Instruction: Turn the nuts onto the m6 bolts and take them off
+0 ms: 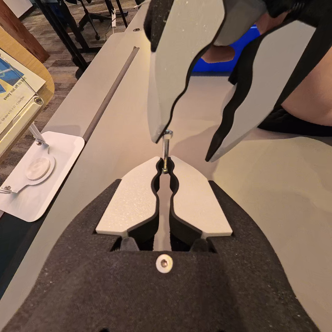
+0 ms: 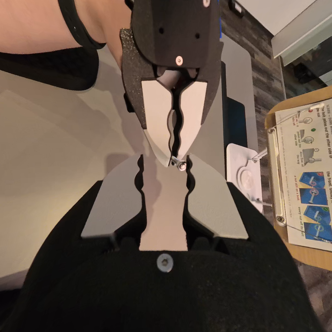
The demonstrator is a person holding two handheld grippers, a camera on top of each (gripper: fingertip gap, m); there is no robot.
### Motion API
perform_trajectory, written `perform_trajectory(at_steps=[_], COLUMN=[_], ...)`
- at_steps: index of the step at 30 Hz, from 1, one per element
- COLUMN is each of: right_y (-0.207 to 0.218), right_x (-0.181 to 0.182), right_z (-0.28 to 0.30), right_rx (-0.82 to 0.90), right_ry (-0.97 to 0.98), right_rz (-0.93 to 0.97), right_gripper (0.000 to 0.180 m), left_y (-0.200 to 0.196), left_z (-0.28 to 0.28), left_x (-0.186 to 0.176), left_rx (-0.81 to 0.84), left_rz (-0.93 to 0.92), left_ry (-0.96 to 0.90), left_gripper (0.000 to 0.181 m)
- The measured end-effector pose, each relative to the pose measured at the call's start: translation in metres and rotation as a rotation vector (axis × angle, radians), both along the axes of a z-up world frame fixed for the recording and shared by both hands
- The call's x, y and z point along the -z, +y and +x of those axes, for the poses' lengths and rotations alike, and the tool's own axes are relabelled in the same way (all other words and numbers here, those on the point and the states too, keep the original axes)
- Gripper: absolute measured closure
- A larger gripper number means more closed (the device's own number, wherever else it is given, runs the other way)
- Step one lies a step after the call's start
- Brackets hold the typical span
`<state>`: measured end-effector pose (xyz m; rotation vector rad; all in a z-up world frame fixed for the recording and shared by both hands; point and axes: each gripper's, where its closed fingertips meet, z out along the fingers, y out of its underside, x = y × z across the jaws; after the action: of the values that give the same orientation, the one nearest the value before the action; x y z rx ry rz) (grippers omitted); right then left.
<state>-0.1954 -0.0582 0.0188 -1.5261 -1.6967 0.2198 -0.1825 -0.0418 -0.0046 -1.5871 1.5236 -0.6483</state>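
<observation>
Fingers of the left gripper (image 1: 165,162) in the left wrist view are pressed together on the lower end of a bolt (image 1: 165,152), which stands upright out of their tips above the tabletop (image 1: 260,188). A nut (image 1: 168,133) sits at the bolt's top end. The right gripper (image 1: 181,150) reaches down from above with its fingers spread wide; one fingertip touches the nut, the other is well apart from it. At the left, a card stand (image 1: 23,111) with a printed sheet rests on a white base plate (image 1: 59,179) at the tabletop's edge.

From the right wrist view, the right gripper (image 2: 165,161) is spread wide with nothing held. The left gripper (image 2: 173,161) comes in from the top, clamped on the bolt (image 2: 175,159), whose nut (image 2: 181,167) lies just beside the right-hand fingertip. The card stand (image 2: 294,179) sits at the right.
</observation>
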Motion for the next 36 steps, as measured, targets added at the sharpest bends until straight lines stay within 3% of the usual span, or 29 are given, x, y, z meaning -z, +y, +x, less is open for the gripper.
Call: perform_trajectory(at_steps=[7, 14, 17, 22, 26, 30, 36], right_y=[0.008, 0.001, 0.001, -0.001, -0.001, 0.001, -0.004], right_x=[0.003, 0.000, 0.005, -0.011, -0.003, 0.002, -0.012], right_z=[0.016, 0.004, 0.014, 0.002, 0.003, 0.014, -0.002], right_rx=[0.073, 0.016, 0.035, 0.000, 0.005, 0.038, -0.024], right_ry=[-0.020, -0.011, -0.030, 0.057, 0.000, -0.015, 0.058], right_rz=[-0.041, -0.004, -0.061, -0.003, 0.011, -0.063, 0.019], right_gripper=[0.140, 0.135, 0.146, 0.139, 0.136, 0.147, 0.139], left_y=[0.000, -0.001, 0.001, -0.002, -0.003, -0.002, -0.004], left_z=[-0.002, 0.000, -0.003, -0.001, 0.000, -0.002, 0.000], left_x=[-0.003, -0.002, -0.005, -0.006, -0.005, -0.009, -0.007], left_rx=[-0.001, 0.004, -0.006, 0.007, 0.009, 0.006, 0.015], left_rz=[-0.012, -0.001, -0.003, -0.010, -0.001, -0.011, -0.008], left_ry=[-0.018, -0.006, -0.019, -0.023, -0.017, -0.038, -0.025], left_gripper=[0.176, 0.176, 0.176, 0.176, 0.176, 0.176, 0.176])
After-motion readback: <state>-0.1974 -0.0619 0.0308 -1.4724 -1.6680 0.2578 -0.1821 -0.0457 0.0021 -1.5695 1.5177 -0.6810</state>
